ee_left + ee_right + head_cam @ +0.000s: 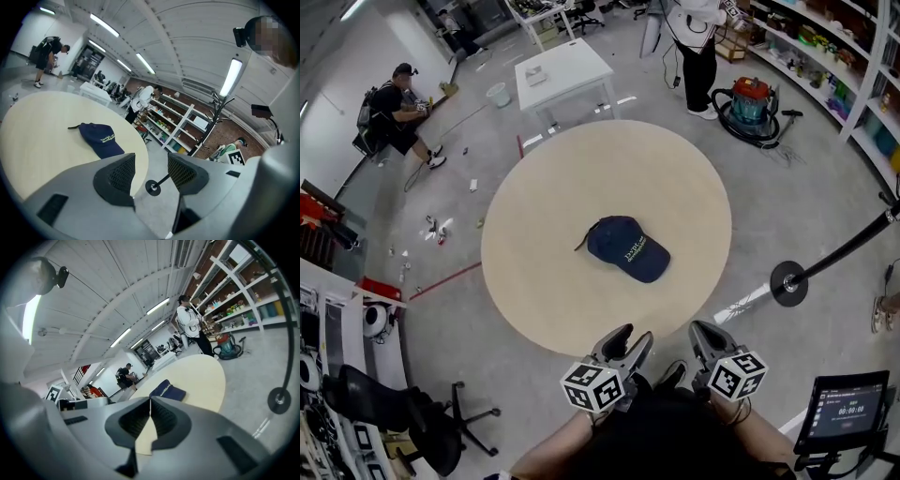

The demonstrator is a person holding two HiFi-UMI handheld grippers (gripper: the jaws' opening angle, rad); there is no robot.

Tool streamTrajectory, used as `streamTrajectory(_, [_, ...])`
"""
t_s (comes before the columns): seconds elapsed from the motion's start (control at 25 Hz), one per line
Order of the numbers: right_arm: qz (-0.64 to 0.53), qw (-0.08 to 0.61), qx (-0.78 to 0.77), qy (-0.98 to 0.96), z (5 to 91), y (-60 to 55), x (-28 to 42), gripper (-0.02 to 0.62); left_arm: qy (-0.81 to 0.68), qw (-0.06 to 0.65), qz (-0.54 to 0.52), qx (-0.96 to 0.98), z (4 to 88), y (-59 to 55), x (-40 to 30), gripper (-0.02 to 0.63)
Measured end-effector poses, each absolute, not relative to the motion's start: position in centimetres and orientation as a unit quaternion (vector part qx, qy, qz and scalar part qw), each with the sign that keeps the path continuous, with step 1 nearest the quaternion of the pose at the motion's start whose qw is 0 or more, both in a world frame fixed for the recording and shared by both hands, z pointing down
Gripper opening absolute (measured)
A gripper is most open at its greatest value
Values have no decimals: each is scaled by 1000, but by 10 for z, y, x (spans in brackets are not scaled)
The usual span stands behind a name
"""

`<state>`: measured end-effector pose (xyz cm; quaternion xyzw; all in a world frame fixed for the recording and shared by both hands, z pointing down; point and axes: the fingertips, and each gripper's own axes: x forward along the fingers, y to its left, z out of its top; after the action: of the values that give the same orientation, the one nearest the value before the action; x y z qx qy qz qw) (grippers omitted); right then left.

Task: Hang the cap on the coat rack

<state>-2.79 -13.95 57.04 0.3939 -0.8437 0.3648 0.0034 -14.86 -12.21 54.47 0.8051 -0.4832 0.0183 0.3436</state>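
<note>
Left gripper [150, 165]: jaws well apart, nothing between them; only floor and the coat rack [788, 282] base show through the gap. Right gripper [150, 401]: jaws closed tip to tip, empty. Both are held side by side just off the near edge of the round table [525, 234]. Cap [628, 248], navy, lies flat near the table centre, well apart from both grippers. Rack base stands on the floor right of the table, pole running off the head view's right edge.
</note>
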Motion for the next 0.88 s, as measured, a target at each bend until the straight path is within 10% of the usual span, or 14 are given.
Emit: streamTrajectory(0.88, [357, 38, 395, -846, 578, -253, -54, 5, -516, 384, 14, 765, 593, -226, -201, 226])
